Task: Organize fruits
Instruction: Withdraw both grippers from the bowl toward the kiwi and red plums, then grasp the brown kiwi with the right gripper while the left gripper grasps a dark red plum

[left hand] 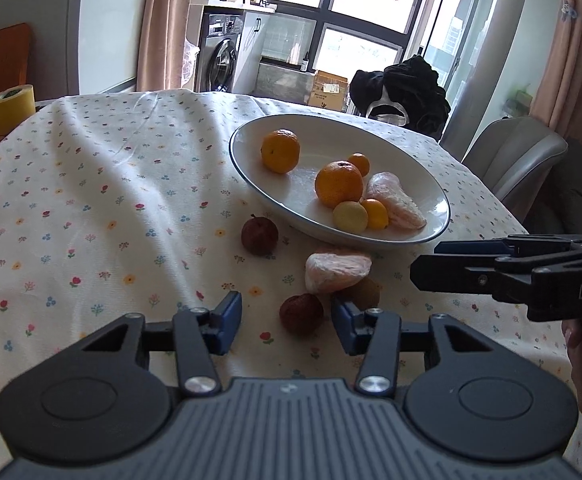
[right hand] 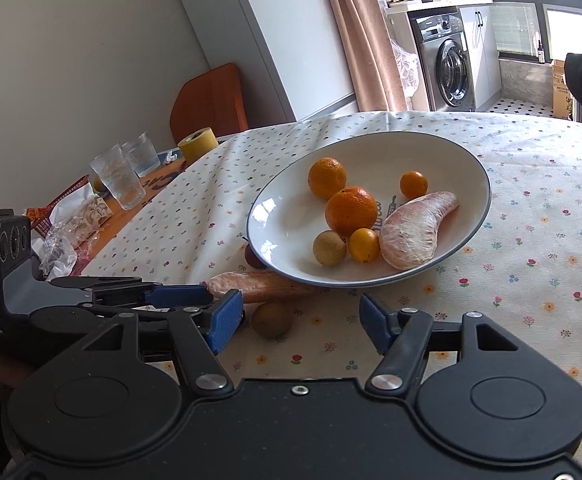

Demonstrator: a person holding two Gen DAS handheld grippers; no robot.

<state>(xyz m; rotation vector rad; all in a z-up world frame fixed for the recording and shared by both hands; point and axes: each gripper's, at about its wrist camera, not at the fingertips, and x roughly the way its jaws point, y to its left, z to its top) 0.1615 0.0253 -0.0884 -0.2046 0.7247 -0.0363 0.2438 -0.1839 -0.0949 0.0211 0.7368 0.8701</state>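
A white plate [left hand: 331, 140] holds two oranges [left hand: 338, 184], small yellow-orange fruits and a peeled pomelo segment [left hand: 397, 202]. On the floral cloth in front of it lie a second pomelo segment [left hand: 337, 272], a brown round fruit [right hand: 271, 319] and two dark red fruits [left hand: 259, 236]. My left gripper [left hand: 287, 322] is open, low over the cloth, with the nearer dark red fruit [left hand: 301, 314] between its fingers. My right gripper [right hand: 301, 320] is open too, just right of the brown fruit, with nothing held.
Two drinking glasses [right hand: 121, 178], a yellow tape roll [right hand: 197, 143] and crumpled wrappers [right hand: 75, 224] sit at the table's far left. An orange chair [right hand: 211, 98] and a grey chair [left hand: 515, 152] stand by the table. A hand [left hand: 579, 344] holds the right gripper.
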